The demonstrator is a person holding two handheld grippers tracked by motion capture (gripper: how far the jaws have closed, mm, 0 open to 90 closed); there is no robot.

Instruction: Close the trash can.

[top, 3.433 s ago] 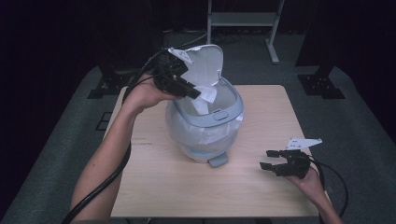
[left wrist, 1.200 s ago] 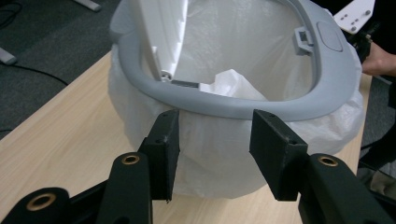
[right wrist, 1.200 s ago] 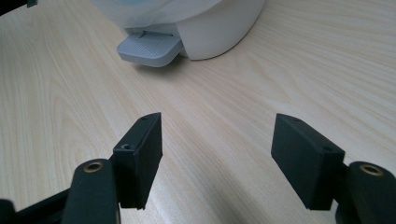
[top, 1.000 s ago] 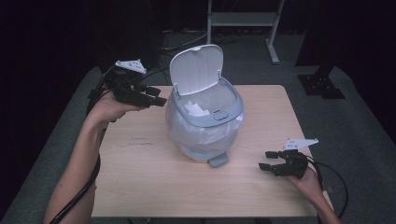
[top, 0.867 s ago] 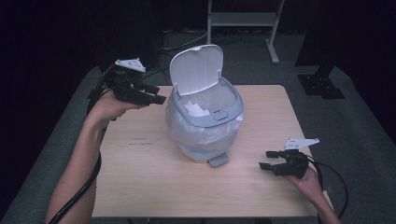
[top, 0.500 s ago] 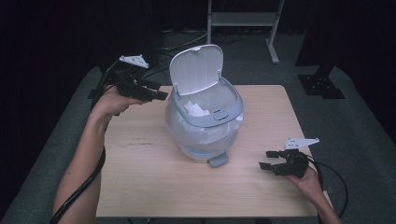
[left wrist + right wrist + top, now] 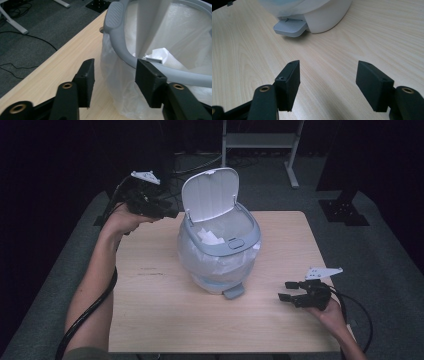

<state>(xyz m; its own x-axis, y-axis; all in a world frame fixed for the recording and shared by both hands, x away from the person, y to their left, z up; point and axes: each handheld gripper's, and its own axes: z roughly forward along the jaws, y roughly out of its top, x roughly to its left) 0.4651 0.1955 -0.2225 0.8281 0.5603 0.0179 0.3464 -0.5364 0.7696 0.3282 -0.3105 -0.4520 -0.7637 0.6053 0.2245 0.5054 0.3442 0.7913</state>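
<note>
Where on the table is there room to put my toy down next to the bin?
The widest bare wood on the table is the near left part, between the forearm and the bin. The far right corner behind the bin is bare too. It is tighter near the pedal and the right gripper, which rests on the near right part.

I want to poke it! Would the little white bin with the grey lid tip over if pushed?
Probably it would slide or tip easily: the small white plastic pedal bin looks light, holding only a thin liner and crumpled paper. Its raised grey lid may make it slightly top-heavy.
</note>
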